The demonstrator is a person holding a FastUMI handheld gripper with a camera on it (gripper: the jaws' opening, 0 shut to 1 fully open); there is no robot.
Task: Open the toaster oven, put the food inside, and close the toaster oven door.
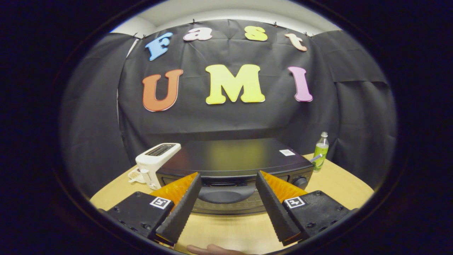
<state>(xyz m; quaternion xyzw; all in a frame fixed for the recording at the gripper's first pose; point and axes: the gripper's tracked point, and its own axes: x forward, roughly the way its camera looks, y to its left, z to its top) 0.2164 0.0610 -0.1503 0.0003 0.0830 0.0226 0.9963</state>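
Note:
A black toaster oven [233,157] stands on the wooden table [339,187] just ahead of my fingers, seen from above and in front. Its door is shut, and the curved door handle [226,194] lies beyond the gap between my fingertips. My gripper [228,180] is open, with nothing between its fingers, and hovers in front of the oven's upper front edge. A round knob [300,181] sits on the oven's front, beside the right finger [274,205].
A white slot toaster [155,161] stands against the oven's left side. A green drink bottle [320,152] stands on the table right of the oven. Part of a person's hand [212,249] rests on the table's near edge, below my fingers.

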